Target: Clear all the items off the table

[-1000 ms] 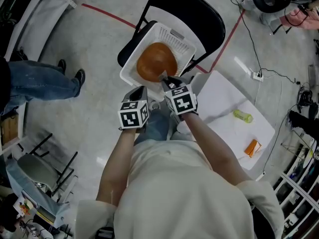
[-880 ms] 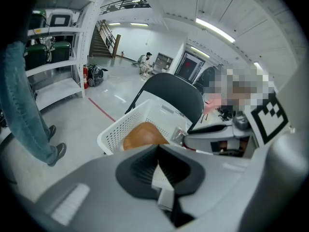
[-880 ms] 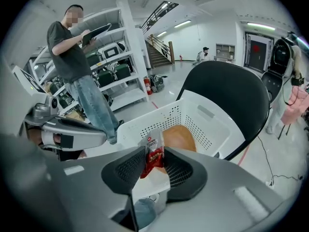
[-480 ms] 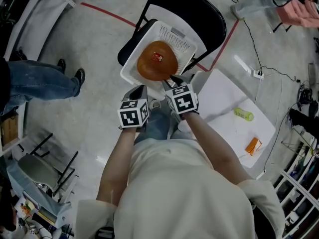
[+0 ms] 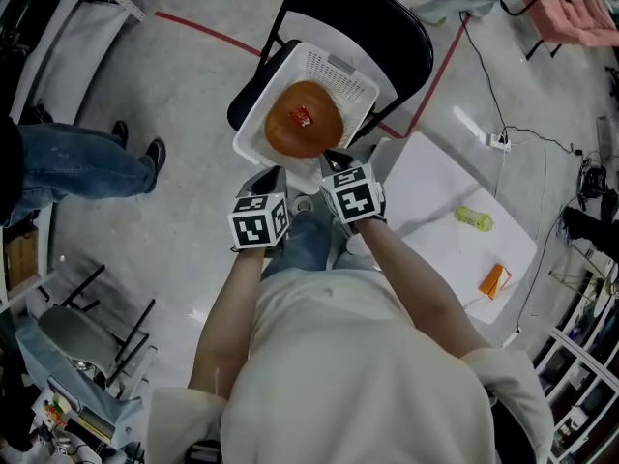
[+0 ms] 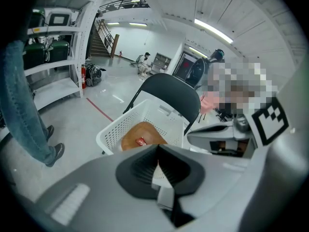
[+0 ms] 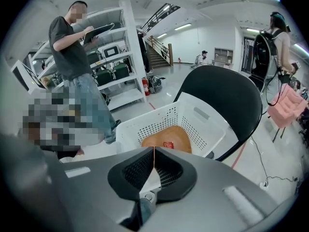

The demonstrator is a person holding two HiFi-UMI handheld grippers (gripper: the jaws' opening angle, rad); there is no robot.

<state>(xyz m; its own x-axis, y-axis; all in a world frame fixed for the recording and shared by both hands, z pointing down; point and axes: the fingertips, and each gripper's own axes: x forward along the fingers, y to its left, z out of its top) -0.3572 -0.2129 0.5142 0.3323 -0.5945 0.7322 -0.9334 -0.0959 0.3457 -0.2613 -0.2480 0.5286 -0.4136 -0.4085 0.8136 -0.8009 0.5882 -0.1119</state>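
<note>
A white plastic basket (image 5: 340, 70) stands on a black folding chair (image 5: 387, 17). In it lies a round orange-brown piece (image 5: 317, 135) with a small red packet (image 5: 301, 117) on top; both also show in the right gripper view, the packet (image 7: 168, 145) on the orange piece (image 7: 179, 138). My right gripper (image 5: 334, 156) hangs at the basket's near rim; its jaws have just been closing and now meet with nothing between them (image 7: 154, 152). My left gripper (image 5: 272, 175) is beside it, shut and empty (image 6: 158, 150). On the white table (image 5: 435, 259) lie a yellow-green item (image 5: 472, 219) and an orange item (image 5: 494, 281).
A person in jeans (image 5: 77, 162) stands at the left, close to the chair. Metal shelving (image 7: 113, 57) runs behind them. Cables and a power strip (image 5: 498, 143) lie on the floor beyond the table. A red tape line (image 5: 208, 29) crosses the floor.
The small red packet now lies on the orange piece in the basket; it was not there a second ago. The right gripper's jaws have come together. Neither hand has shifted.
</note>
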